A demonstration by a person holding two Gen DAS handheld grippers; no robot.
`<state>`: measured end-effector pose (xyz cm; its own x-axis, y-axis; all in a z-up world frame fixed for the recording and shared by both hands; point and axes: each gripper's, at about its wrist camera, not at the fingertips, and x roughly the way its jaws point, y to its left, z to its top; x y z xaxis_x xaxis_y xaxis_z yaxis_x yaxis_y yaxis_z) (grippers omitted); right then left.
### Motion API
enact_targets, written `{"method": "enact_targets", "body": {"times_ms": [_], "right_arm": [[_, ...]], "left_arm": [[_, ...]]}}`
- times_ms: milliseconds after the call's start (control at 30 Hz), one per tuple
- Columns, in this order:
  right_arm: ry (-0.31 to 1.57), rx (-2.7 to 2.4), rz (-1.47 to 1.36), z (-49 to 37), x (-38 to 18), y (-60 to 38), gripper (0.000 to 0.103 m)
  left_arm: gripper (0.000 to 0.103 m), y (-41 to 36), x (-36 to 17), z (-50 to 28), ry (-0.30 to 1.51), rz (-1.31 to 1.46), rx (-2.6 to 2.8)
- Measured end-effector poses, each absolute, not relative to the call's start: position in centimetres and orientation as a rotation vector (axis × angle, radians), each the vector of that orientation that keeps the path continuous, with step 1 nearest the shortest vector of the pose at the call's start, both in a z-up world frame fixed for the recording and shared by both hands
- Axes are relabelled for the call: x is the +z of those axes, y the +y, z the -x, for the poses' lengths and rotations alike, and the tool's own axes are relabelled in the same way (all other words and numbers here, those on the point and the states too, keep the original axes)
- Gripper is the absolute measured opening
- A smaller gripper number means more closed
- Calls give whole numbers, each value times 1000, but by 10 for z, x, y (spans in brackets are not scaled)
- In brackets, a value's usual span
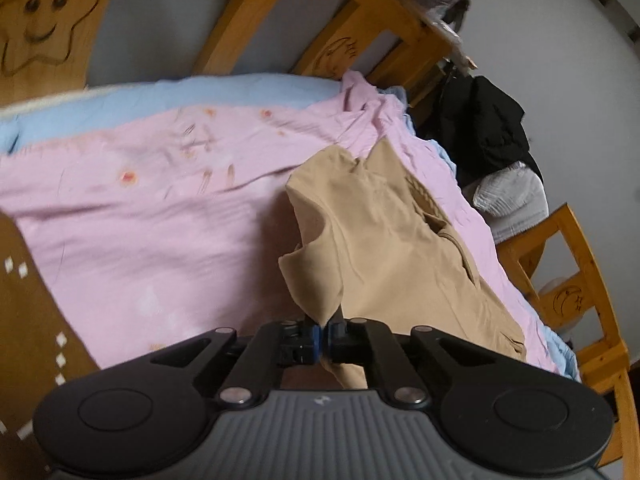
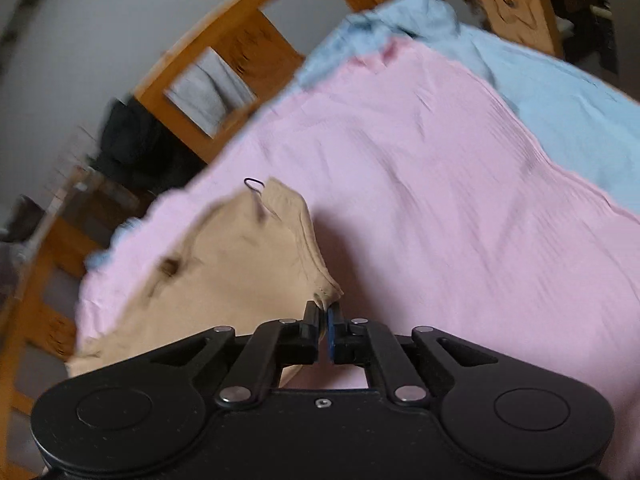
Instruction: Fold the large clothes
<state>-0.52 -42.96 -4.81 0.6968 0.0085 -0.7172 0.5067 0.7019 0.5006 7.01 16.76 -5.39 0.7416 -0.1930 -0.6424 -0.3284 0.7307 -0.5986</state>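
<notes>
Left wrist: one tan garment (image 1: 384, 240) in left tool (image 1: 323, 330); one pink sheet (image 1: 140, 220)

tan garment (image 2: 224, 280) smeared by blur, lower end hidden behind right tool (image 2: 323, 320)

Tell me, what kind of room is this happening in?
Most likely a child's bedroom. There is a wooden bed frame with a smiling star carving, a pink sheet spread over a blue one, and tan trousers laid out for folding.
</notes>
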Motion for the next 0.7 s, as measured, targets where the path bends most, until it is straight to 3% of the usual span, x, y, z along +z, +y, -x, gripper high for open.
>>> {"method": "enact_targets", "body": {"times_ms": [133, 200, 267, 367, 700], "right_arm": [[697, -380, -636, 3, -37, -416, 29], [636, -432, -476, 2, -25, -398, 34], [591, -420, -299, -7, -16, -377, 35], [554, -202, -89, -38, -11, -329, 50], [527, 189, 310, -166, -58, -169, 50]], "left_arm": [[12, 176, -61, -70, 731, 841, 70], [40, 176, -64, -68, 730, 848, 68], [53, 174, -67, -64, 722, 847, 64], [53, 167, -70, -64, 734, 837, 37], [65, 160, -75, -75, 763, 803, 42]]}}
